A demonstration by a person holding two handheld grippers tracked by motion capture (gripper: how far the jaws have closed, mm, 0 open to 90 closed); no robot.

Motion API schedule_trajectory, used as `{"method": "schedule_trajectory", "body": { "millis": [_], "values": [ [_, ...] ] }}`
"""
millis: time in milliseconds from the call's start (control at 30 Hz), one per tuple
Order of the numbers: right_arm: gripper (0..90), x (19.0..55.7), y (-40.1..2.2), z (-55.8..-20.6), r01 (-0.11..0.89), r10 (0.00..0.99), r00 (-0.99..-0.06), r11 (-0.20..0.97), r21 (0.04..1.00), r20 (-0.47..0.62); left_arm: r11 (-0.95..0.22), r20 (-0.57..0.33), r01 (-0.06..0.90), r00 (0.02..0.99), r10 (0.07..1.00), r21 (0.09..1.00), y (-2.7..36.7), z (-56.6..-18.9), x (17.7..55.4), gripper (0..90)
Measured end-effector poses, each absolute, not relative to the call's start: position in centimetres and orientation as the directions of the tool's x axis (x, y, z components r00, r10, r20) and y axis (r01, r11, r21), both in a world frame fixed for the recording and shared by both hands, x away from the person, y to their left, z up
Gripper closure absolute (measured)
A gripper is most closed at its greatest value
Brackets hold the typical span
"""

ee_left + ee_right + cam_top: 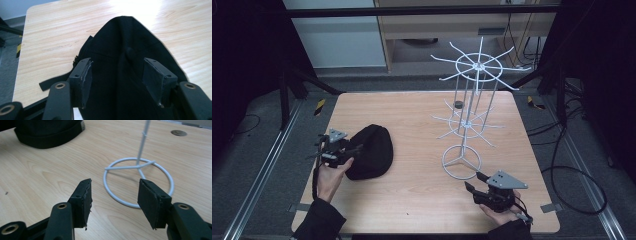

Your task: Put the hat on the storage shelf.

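A black cloth cap [371, 151] lies on the left half of the wooden table [412, 120]. My left gripper [354, 150] is at the cap's left edge, open, its jaws straddling a raised fold of the black cap [125, 50]. A white wire display stand [469, 115] with spoke arms rises right of centre on a ring base [461, 161]. My right gripper [477, 181] hovers open just in front of that base, nothing between its jaws. In the right gripper view the ring base [138, 182] lies ahead of the right gripper [113, 203], with the cap [47, 132] at top left.
A small dark round piece [458, 104] sits on the table behind the stand. A black strap [53, 82] of the cap trails toward the table's left edge. Metal rails and cables run along the floor on both sides.
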State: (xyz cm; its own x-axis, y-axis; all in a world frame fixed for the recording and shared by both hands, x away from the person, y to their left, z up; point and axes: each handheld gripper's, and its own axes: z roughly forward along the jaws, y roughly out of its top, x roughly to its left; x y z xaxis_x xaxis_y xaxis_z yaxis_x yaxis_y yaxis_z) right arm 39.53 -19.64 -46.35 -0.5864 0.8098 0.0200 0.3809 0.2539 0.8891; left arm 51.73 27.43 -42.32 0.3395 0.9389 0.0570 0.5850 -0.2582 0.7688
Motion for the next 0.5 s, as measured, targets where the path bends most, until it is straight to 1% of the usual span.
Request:
{"method": "schedule_trajectory", "body": {
  "millis": [100,133,233,333,433,500],
  "values": [
    [44.2,39.7,-20.4,-46.5,0.386,0.822,-0.569,0.251,0.888,0.016,-0.273,0.062,0.599,0.349,0.935,0.753,27.0,-42.8,52.6,42.2],
    [44.1,39.8,-20.7,-46.5,0.391,0.827,-0.562,0.248,0.886,0.016,-0.283,0.064,0.615,0.353,0.933,0.736,26.8,-43.3,53.0,46.0],
    [44.0,40.0,-21.0,-46.6,0.396,0.831,-0.556,0.249,0.884,0.015,-0.290,0.055,0.638,0.362,0.931,0.713,26.8,-44.0,53.5,48.8],
    [44.0,40.1,-21.2,-46.6,0.400,0.835,-0.550,0.243,0.884,0.019,-0.288,0.039,0.652,0.368,0.929,0.701,26.8,-44.3,53.8,56.2],
    [44.1,40.1,-21.3,-46.6,0.403,0.838,-0.545,0.241,0.883,0.019,-0.285,0.026,0.657,0.374,0.927,0.698,26.7,-44.3,53.9,68.7],
    [44.1,40.2,-21.4,-46.7,0.402,0.839,-0.543,0.241,0.883,0.018,-0.271,0.005,0.656,0.377,0.926,0.704,26.8,-44.1,53.8,74.2]
  ]
}}
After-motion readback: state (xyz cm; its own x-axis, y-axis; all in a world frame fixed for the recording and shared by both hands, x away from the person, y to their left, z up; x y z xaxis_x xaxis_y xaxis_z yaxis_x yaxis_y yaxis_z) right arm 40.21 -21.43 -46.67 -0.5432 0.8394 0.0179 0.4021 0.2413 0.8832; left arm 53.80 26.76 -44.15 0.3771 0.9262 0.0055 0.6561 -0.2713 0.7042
